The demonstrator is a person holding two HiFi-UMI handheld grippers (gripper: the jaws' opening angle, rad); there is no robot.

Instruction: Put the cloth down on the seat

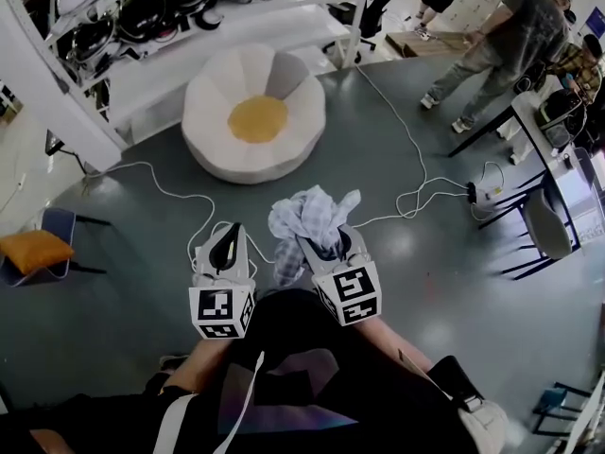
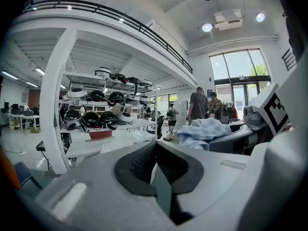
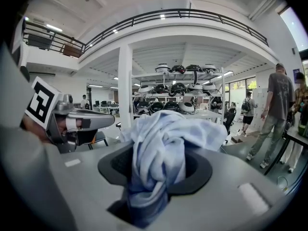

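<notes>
The cloth (image 1: 312, 218), a pale checked bundle, buries the tips of the right gripper (image 1: 326, 244) in the head view. The right gripper view shows that gripper (image 3: 156, 172) clenched on it: the cloth (image 3: 163, 138) billows above the dark pads, and its lower end sinks out of sight into the gap between the jaws. The left gripper (image 1: 227, 244) hovers just beside it. In its own view, the left gripper (image 2: 156, 165) has its jaws pressed together with nothing between them. The person's arms are mostly lost under dark clothing at the bottom of the head view. The cloth hangs above the grey floor on the near side of the seat (image 1: 217, 102), a white petal-shaped cushion with a yellow centre, and it is apart from the seat. Beyond the seat stands a white shelf (image 1: 236, 41), cut off by the top edge, which carries a row of rounded black-and-white helmets (image 1: 142, 12). A table (image 1: 541, 145) is cut off at the right edge, and what lies on it is too small to tell. A person (image 1: 501, 45) stands off its far corner. White cables (image 1: 416, 173) run across the floor towards its near corner.
</notes>
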